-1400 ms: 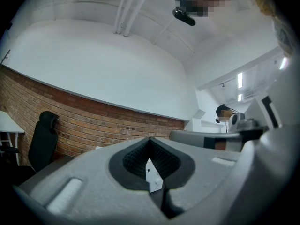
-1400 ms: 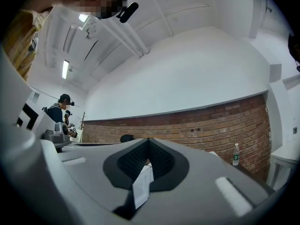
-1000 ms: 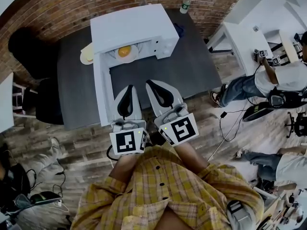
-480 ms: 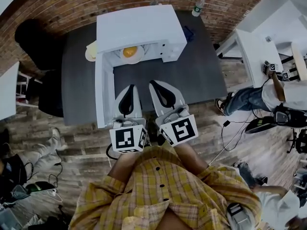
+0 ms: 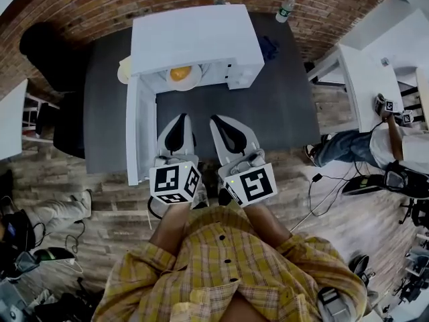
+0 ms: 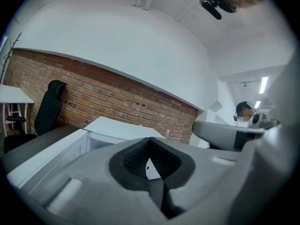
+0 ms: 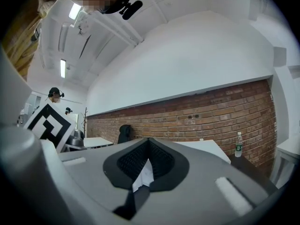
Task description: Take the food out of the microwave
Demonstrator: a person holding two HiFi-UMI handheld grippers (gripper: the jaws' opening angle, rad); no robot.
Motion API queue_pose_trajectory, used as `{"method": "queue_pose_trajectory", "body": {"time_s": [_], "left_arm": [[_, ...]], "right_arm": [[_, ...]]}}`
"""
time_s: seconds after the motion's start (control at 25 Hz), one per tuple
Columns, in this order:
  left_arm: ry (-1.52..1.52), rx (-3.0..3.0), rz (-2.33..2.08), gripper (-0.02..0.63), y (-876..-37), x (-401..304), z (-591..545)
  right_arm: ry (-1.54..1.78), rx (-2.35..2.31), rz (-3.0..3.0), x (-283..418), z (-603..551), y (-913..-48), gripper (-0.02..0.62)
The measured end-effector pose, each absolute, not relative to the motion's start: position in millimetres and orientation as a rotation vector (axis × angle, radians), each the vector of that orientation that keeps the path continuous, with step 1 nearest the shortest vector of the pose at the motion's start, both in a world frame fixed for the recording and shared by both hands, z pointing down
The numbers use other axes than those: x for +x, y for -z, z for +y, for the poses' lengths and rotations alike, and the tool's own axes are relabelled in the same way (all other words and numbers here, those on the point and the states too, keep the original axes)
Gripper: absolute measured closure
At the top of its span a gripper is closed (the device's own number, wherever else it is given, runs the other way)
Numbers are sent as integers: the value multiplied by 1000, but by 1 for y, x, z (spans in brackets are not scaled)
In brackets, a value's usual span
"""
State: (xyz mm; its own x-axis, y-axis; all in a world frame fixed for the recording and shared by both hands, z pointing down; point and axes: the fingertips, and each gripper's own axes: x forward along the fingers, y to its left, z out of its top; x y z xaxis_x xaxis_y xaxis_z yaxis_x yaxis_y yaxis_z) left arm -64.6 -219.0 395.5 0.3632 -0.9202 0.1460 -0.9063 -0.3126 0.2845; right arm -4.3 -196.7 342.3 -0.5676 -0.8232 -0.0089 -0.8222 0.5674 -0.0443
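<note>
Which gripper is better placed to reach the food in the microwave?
Probably the left gripper: it lines up straight with the orange food in the open microwave. The right gripper sits further aside.

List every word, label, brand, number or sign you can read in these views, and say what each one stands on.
No text is readable in any view.
On the left gripper, the marker cube: a black-and-white square pattern, no letters.
On the right gripper, the marker cube: likewise a pattern, no letters.
On the water bottle, the label: too small to read.
On the microwave, the control panel: too small to read.
</note>
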Motion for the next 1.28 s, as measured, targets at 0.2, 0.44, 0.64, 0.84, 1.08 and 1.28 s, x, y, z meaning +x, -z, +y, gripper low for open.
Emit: {"method": "queue_pose_trajectory", "body": {"time_s": [0.2, 0.44, 0.64, 0.84, 1.08, 1.28], "left_arm": [[107, 2222, -1577, 606, -420, -68, -237], [175, 2072, -1557, 606, -457, -78, -260], [210, 1984, -1523, 606, -483, -81, -278], [230, 1925, -1494, 606, -503, -78, -292], [276, 1836, -1436, 606, -537, -75, -307], [310, 1763, -1423, 606, -561, -78, -317]], "right_arm": [[104, -1420, 2781, -3, -205, -357, 592], [140, -1394, 2802, -3, -213, -367, 592], [163, -1400, 2812, -1, -221, -379, 592], [186, -1410, 2811, 4, -229, -387, 592], [211, -1404, 2825, 5, -231, -398, 592], [252, -1388, 2825, 5, -233, -405, 592]]}}
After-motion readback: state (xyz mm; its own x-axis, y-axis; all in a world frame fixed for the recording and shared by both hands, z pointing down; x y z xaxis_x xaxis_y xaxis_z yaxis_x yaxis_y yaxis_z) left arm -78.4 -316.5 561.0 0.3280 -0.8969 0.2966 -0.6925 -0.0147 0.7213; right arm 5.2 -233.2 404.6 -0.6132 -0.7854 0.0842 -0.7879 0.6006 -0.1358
